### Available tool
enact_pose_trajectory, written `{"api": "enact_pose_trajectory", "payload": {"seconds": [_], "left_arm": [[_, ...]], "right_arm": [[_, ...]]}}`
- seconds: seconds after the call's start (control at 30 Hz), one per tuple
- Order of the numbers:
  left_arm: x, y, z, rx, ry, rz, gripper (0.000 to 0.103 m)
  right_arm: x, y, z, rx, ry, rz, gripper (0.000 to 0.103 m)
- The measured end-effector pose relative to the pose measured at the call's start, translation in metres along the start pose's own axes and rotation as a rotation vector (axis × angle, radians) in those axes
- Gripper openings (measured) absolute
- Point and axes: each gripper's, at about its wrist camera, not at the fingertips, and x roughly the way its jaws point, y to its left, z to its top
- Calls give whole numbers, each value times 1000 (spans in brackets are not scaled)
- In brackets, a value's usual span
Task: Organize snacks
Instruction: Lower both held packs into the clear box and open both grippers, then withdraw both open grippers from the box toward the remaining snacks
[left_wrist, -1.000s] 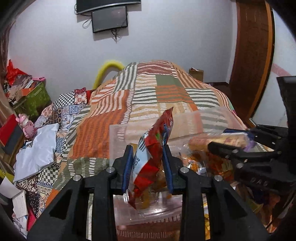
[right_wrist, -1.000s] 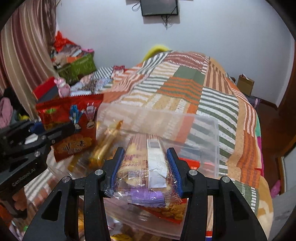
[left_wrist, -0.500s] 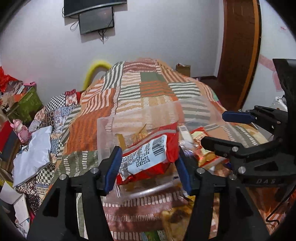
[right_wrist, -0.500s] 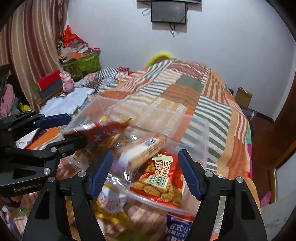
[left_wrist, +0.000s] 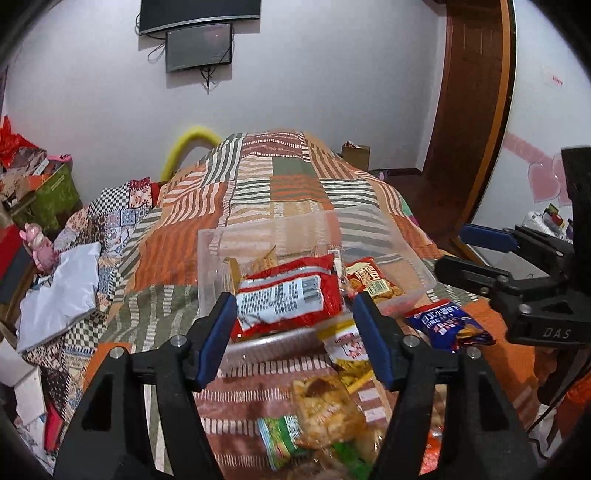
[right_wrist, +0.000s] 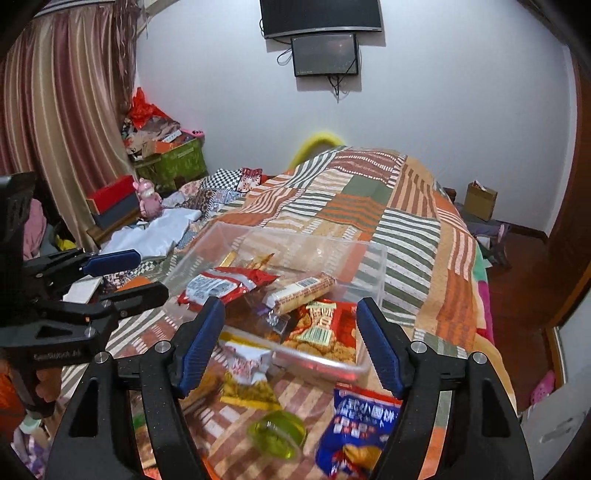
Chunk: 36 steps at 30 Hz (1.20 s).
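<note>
The left gripper (left_wrist: 295, 338) points toward 12 o'clock in its own view, its two black arms rising from 7 and 5 o'clock, jaws spread wide, blue pads (left_wrist: 216, 338) facing each other with nothing clamped between them. The right gripper (right_wrist: 290, 341) is posed the same way in its view, jaws wide apart, blue pads (right_wrist: 201, 343) bare. Each shows in the other's camera: the right gripper (left_wrist: 476, 251) enters the left view at 3 o'clock, jaws parted, and the left gripper (right_wrist: 127, 275) enters the right view at 9 o'clock, also parted. Both sit level, side by side, near each other.
</note>
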Motion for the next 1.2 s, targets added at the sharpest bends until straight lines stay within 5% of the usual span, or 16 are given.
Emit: {"api": "enact_pose_trajectory", "payload": {"seconds": [0.63, 1.1, 1.2], "left_arm": [[25, 3, -62, -34, 214, -21, 68], [52, -17, -69, -11, 284, -78, 70], [56, -17, -69, -14, 298, -92, 60]], "right_arm": [[8, 2, -80, -6, 158, 3, 71], [54, 7, -96, 22, 308, 81, 69], [57, 9, -95, 6, 317, 67, 64]]}}
